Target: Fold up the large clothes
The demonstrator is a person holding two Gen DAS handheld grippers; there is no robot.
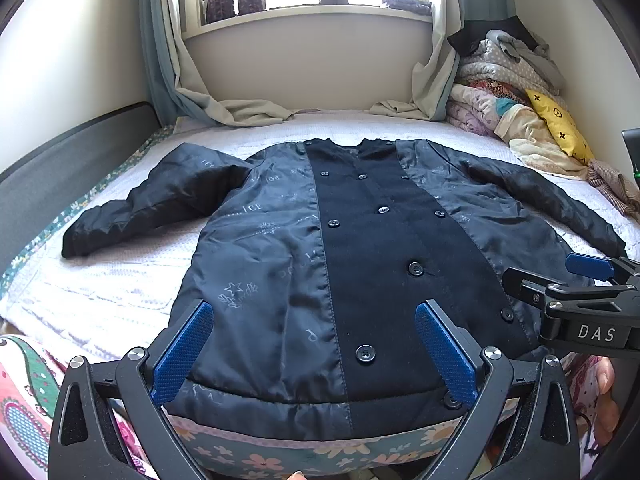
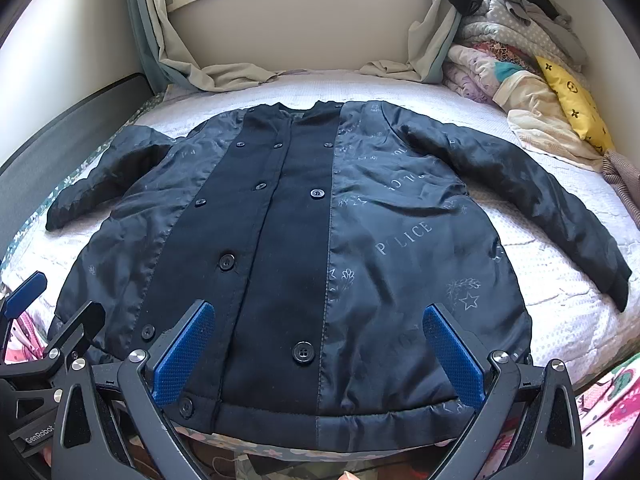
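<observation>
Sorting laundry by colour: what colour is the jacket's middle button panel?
Plain black button panel, best in the right wrist view.

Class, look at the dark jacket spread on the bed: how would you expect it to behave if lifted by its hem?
The jacket would probably drape limply: its fabric is creased. The shiny lining may slip between open gripper fingers. The outspread sleeves would likely trail.

One jacket [image 1: 360, 248], two jars [image 1: 234, 0], one yellow pillow [image 1: 560, 128].
</observation>
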